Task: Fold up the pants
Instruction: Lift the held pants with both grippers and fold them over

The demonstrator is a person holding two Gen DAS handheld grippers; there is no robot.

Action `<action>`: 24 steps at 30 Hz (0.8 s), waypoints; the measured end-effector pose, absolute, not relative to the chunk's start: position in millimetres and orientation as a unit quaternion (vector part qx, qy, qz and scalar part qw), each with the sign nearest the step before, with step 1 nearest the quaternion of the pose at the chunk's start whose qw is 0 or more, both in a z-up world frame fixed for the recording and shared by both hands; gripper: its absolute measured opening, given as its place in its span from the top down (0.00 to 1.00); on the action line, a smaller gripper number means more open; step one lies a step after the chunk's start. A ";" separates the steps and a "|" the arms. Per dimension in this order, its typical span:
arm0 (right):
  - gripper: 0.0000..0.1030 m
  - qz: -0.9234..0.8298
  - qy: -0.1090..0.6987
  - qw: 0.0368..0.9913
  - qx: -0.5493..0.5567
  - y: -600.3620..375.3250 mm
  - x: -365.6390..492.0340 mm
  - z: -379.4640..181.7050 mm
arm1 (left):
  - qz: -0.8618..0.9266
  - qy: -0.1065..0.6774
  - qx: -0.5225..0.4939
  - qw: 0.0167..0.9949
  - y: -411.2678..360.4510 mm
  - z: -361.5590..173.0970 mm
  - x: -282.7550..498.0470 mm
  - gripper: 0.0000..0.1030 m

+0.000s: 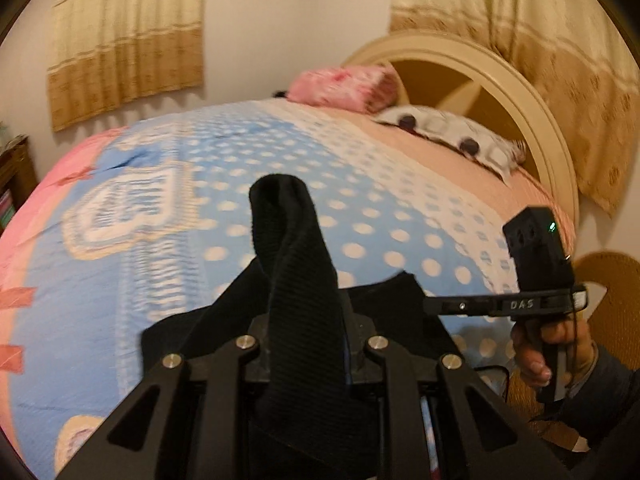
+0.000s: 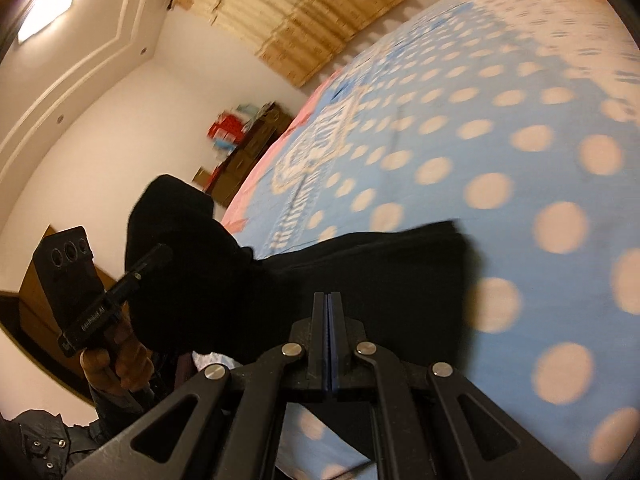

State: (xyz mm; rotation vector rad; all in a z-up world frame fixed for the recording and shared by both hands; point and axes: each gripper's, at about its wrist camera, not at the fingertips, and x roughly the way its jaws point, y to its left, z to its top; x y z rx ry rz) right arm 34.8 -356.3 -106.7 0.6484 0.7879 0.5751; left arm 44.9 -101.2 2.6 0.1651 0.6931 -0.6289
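Pants (image 1: 304, 280) up off the bed, fold barely begun.
Left claw (image 1: 306, 344) clamped on a black fabric strip; right claw (image 2: 328, 340) pressed together on another edge; beyond, the polka-dot bedspread (image 1: 280, 152), no finished fold visible yet.

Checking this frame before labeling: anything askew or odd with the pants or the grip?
Yes. The left gripper clamps the black pants in a twisted, bunched rope that stands up past its fingers, not a flat edge. The right gripper is pinched shut on cloth too. Nothing looks damaged on the bed.
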 end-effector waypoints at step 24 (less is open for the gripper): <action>0.60 0.242 0.352 0.832 0.355 -388.4 13.4 -121.2 | -0.225 0.273 0.180 0.918 -78.4 -23.6 26.6 0.12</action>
